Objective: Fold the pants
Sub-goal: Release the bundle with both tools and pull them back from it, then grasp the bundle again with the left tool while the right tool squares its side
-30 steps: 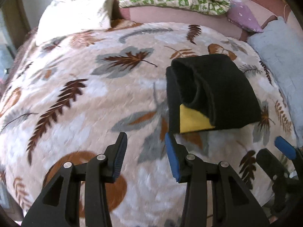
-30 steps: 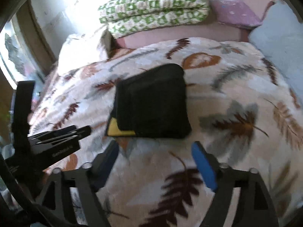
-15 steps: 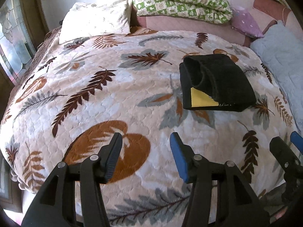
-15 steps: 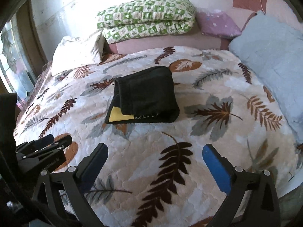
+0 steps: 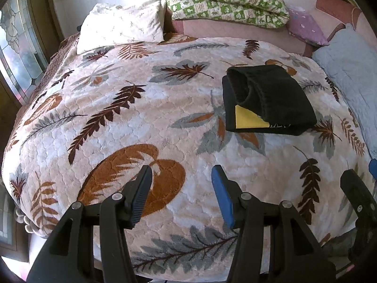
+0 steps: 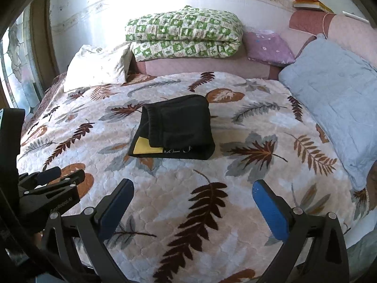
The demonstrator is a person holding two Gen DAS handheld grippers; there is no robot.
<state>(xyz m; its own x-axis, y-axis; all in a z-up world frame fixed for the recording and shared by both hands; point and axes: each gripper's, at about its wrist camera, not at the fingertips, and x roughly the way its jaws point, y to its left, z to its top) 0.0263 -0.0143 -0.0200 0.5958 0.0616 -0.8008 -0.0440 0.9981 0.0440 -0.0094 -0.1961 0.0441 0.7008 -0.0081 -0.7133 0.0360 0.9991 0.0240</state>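
Observation:
The black pants (image 5: 271, 94) lie folded into a thick rectangle on the leaf-patterned blanket (image 5: 117, 129), with a yellow patch (image 5: 247, 118) showing at their near left corner. In the right wrist view the pants (image 6: 181, 122) sit mid-bed. My left gripper (image 5: 181, 176) hovers over the near part of the bed, well short of the pants, open with nothing between its fingers. My right gripper (image 6: 193, 188) is also back from the pants, jaws wide open and empty. Each gripper shows at the edge of the other's view: the right gripper (image 5: 360, 184) and the left gripper (image 6: 61, 176).
At the head of the bed lie a white pillow (image 5: 122, 26), a folded green checked quilt (image 5: 223, 0) and a purple cushion (image 5: 306, 26). A pale blue quilt (image 6: 334, 108) runs along the right side. A window (image 5: 18, 54) is at the left. The bed's near edge lies just under the grippers.
Both grippers have drawn back from the folded pants toward the bed's near edge and risen a little. Their jaws have spread wider. The pants lie unmoved.

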